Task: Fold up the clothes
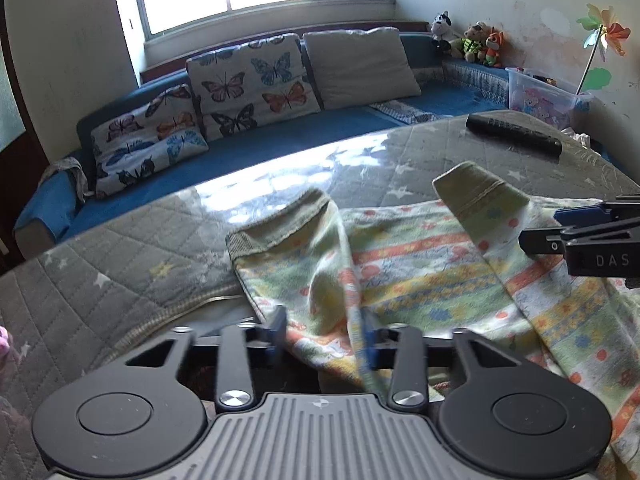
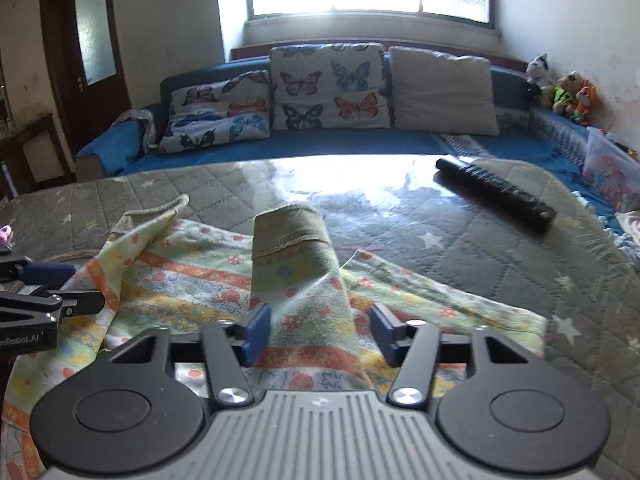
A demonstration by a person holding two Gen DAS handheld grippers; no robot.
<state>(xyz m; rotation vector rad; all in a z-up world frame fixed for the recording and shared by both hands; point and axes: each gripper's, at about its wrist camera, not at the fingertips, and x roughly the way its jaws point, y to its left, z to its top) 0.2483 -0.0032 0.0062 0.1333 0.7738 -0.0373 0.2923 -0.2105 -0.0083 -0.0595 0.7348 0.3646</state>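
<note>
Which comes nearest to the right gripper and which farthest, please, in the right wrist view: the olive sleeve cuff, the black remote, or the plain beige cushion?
From the right gripper:
1. Olive sleeve cuff, straight ahead on the patterned garment.
2. Black remote, farther ahead to the right, on the quilted table cover.
3. Plain beige cushion, farthest, on the blue sofa under the window.

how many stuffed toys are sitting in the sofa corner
3, in a row on the sofa's back ledge by the right wall: a black-and-white toy nearest the window, a brown one in a yellow-green top, then an orange one. More may be hidden behind them.
</note>
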